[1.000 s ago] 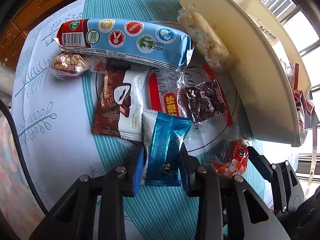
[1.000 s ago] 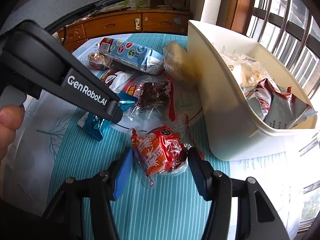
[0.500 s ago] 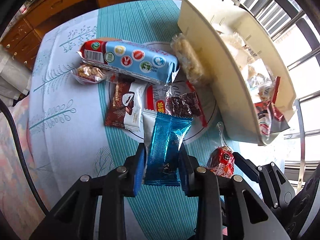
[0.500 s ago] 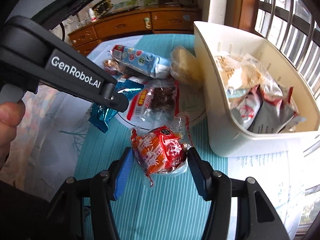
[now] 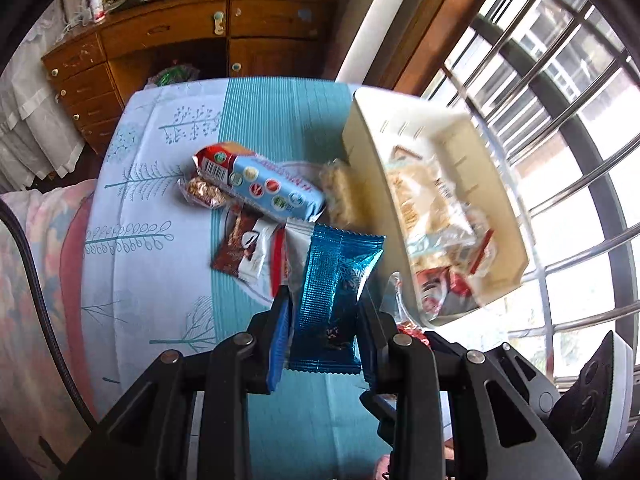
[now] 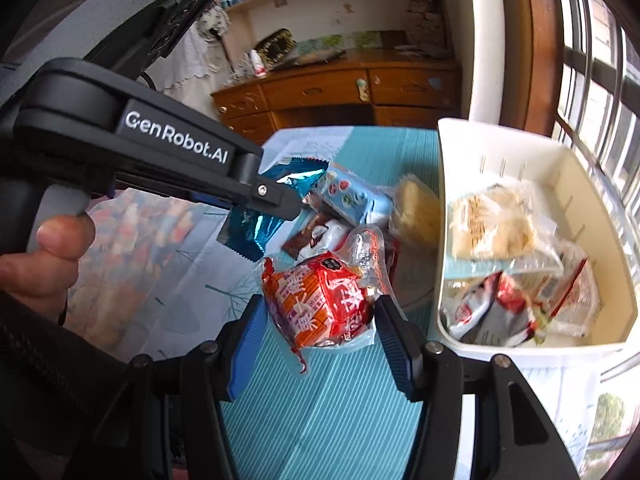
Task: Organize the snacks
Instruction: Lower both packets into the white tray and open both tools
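Claws both raised: left claw [image 5: 322, 320] grips blue packet [image 5: 334, 292], right claw [image 6: 320, 320] red packet [image 6: 320, 304].

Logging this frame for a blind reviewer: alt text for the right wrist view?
The right gripper is closed on a red-orange snack packet, held above a teal striped tablecloth. At left, the left gripper holds a blue foil packet; at right, a white bin holds several wrapped snacks.
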The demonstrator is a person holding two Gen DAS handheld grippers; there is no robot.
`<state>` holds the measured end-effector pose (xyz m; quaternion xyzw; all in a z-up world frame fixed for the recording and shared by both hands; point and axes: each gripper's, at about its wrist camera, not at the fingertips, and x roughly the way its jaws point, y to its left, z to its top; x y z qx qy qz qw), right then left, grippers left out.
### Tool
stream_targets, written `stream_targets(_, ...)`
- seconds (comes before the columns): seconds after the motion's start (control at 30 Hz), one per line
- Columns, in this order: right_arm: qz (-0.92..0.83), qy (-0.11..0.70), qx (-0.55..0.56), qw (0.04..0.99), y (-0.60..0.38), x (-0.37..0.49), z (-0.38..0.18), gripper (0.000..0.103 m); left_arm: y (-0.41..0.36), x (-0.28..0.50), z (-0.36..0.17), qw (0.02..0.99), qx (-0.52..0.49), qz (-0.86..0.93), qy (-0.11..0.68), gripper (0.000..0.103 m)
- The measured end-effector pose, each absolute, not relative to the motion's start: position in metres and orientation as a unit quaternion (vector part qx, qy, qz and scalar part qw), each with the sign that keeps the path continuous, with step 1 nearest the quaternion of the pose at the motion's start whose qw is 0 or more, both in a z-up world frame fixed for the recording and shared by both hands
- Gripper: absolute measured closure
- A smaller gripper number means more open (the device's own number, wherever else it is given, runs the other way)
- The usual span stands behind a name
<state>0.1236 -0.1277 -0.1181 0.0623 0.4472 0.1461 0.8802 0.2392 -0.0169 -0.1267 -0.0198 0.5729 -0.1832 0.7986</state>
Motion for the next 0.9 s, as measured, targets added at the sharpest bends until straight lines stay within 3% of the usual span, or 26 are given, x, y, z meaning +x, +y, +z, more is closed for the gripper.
stream_targets(0.33,0.167,0.405,0.018,0.899,-0.166,0.112,-0.082,0.047,-0.055,0.214,-0.093,0.827,-0.062,-0.207,0.519,0.074)
stream_targets(0.9,0.098,0.408,-0.059,0.906,-0.232,0.105,-0.069,0.047,-0.135,0.21,-0.098,0.835,-0.07,-0.227,0.496,0.074)
